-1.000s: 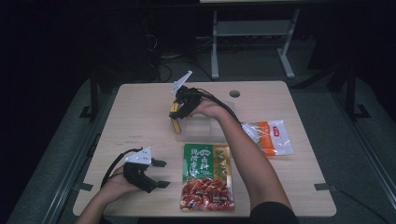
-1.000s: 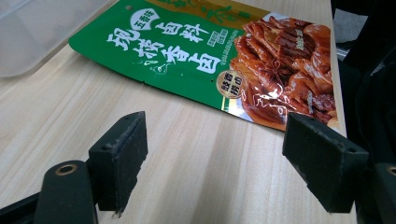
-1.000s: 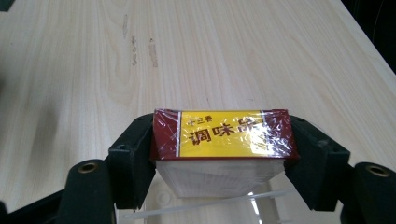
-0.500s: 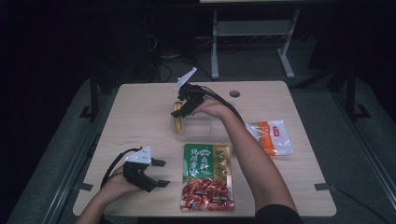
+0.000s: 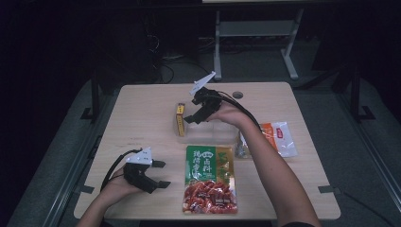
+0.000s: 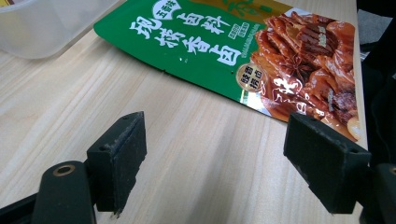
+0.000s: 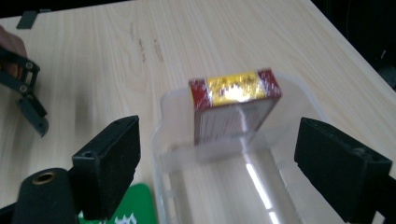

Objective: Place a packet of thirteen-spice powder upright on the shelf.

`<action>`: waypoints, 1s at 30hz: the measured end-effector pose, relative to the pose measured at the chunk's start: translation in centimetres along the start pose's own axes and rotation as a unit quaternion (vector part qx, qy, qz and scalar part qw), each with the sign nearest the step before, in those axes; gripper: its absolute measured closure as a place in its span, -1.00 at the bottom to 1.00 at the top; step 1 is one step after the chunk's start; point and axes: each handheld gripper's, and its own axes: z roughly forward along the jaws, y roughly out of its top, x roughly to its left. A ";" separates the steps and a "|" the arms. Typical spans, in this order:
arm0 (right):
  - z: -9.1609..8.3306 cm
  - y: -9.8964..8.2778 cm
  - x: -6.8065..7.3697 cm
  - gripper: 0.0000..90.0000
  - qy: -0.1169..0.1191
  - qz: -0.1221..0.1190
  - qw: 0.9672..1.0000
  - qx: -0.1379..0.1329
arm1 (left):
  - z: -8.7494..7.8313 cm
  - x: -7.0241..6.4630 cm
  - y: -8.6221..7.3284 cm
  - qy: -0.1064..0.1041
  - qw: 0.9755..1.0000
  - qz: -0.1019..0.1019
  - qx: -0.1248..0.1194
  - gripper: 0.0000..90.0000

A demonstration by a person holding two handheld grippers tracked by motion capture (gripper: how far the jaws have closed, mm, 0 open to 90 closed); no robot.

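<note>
A yellow and red box stands on end at the left end of a clear plastic container. My right gripper sits just right of the box with its jaws wide apart; they have just been opening, and the pads touch nothing. Low at the table's front left, my left gripper stands open over bare wood. Just beyond it lies a green and red food pouch.
An orange and clear snack bag lies to the right of the container. The wooden table has a round cable hole near its far edge. A corner of the clear container lies beyond the left gripper.
The right gripper has drawn back to the right and slightly up from the box, which stays standing in the container. The left gripper has not moved.
</note>
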 end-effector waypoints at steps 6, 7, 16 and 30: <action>-1.8 -2.2 1.3 -0.69 -0.017 0.021 1.000 0.000 | 0.0 0.1 -0.1 0.004 1.000 -0.001 0.003 -0.53; -2.0 -2.5 1.2 -0.69 -0.017 0.017 1.000 -0.002 | 0.0 0.1 0.0 0.004 1.000 0.001 0.006 -0.53; -4.9 -5.6 3.6 -0.69 -0.045 0.041 0.998 -0.014 | 0.5 -0.1 0.1 0.001 1.000 0.000 0.008 -0.52; -7.7 -9.7 7.0 -0.67 -0.067 0.052 0.996 -0.031 | 0.5 0.0 0.1 0.004 1.000 0.005 0.014 -0.51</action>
